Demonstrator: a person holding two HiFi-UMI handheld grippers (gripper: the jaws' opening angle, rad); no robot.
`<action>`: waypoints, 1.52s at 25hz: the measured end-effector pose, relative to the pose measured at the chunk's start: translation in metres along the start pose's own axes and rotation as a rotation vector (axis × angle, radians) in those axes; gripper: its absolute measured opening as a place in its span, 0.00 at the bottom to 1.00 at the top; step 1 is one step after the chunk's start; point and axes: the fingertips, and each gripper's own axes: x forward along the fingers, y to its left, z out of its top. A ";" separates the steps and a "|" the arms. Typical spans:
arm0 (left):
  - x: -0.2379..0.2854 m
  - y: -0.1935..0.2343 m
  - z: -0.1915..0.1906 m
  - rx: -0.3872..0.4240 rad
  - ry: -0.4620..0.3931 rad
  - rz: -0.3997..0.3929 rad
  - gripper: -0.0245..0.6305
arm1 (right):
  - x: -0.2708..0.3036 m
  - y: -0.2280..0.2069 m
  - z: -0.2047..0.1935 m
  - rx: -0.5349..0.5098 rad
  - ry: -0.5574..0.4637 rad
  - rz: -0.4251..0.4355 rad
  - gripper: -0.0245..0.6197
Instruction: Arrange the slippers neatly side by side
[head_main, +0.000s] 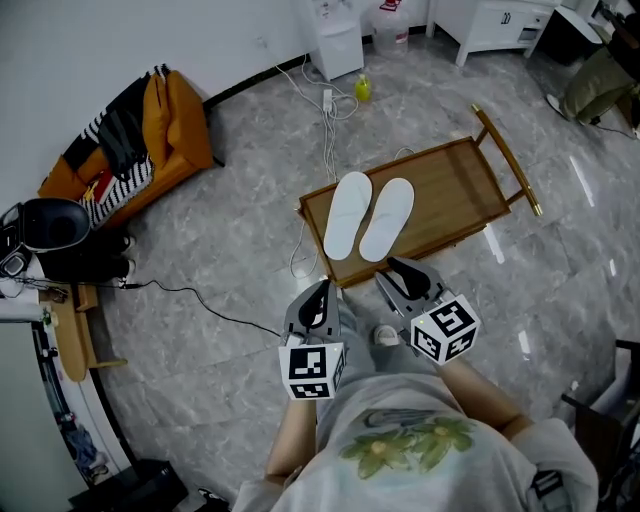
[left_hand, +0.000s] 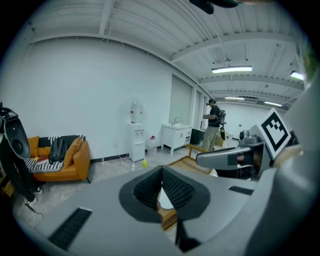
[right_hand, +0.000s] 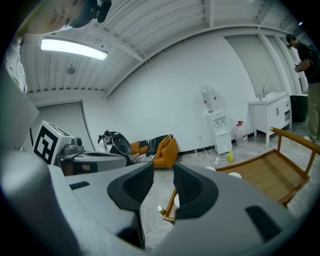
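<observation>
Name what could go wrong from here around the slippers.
The slippers lie side by side close to the near edge of the wooden tray. The right gripper, open and empty just short of that edge, might knock one askew or off if it reaches in. A black cable crosses the floor toward the person's feet; a step could snag it.

The left tool (head_main: 322, 288) and right tool (head_main: 398, 266) are grey shells with black ribbed pads (left_hand: 176, 190) inside the jaws. Behind each sits a white cube (head_main: 312, 370) bearing black square markers. Behind those is a pale grey shirt (head_main: 400, 470) with a green print.
</observation>
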 end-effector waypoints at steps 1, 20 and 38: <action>0.005 0.006 0.001 0.000 0.005 -0.002 0.06 | 0.007 -0.003 0.000 0.006 0.005 -0.007 0.21; 0.107 0.071 -0.007 -0.013 0.088 -0.075 0.06 | 0.114 -0.081 -0.020 0.120 0.084 -0.159 0.31; 0.161 0.088 -0.036 0.038 0.167 -0.162 0.06 | 0.167 -0.133 -0.080 0.262 0.179 -0.279 0.40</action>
